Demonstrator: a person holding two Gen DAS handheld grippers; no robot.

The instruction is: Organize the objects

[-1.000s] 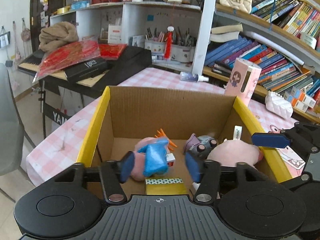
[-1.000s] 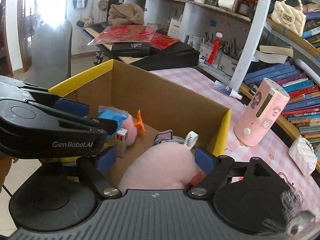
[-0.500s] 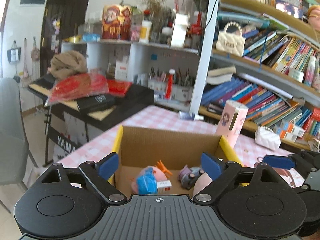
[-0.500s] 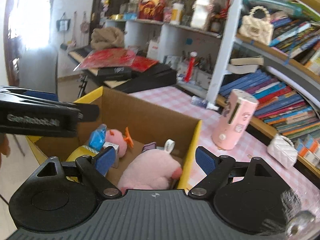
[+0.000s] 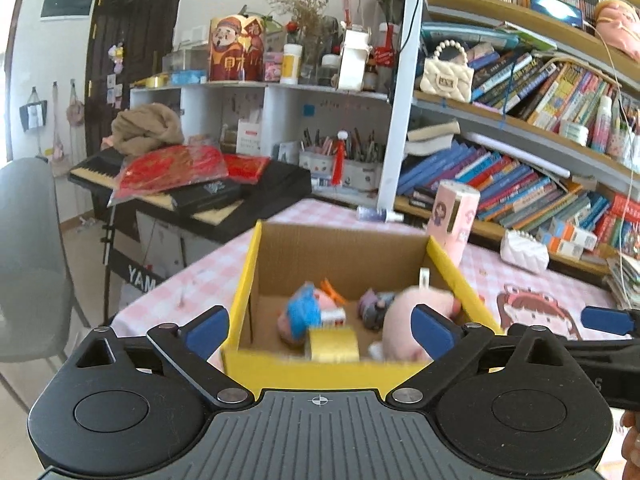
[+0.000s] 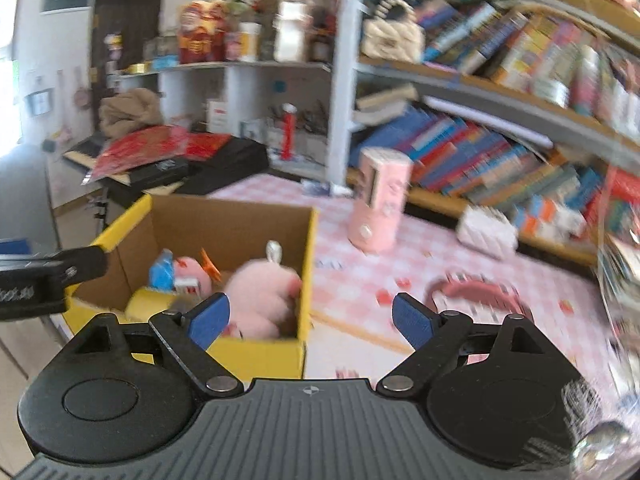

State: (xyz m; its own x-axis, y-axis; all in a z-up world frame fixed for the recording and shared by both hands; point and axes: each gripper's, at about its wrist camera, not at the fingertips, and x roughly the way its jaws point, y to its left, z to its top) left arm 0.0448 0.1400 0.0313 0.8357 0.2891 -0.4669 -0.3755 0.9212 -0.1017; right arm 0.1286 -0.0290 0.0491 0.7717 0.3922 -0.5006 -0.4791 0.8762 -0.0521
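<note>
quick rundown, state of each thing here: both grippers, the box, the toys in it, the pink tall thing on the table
left gripper: open, empty, above the box's near edge
right gripper: open, empty, above the box's right corner
cardboard box: open-topped, on the table
pink plush: lying in the box against its right wall
blue-and-pink toy: lying in the box
yellow tape roll: in the box, by its near wall
pink canister: upright, outside the box

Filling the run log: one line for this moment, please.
left gripper open, empty | right gripper open, empty | toys in cardboard box
</note>
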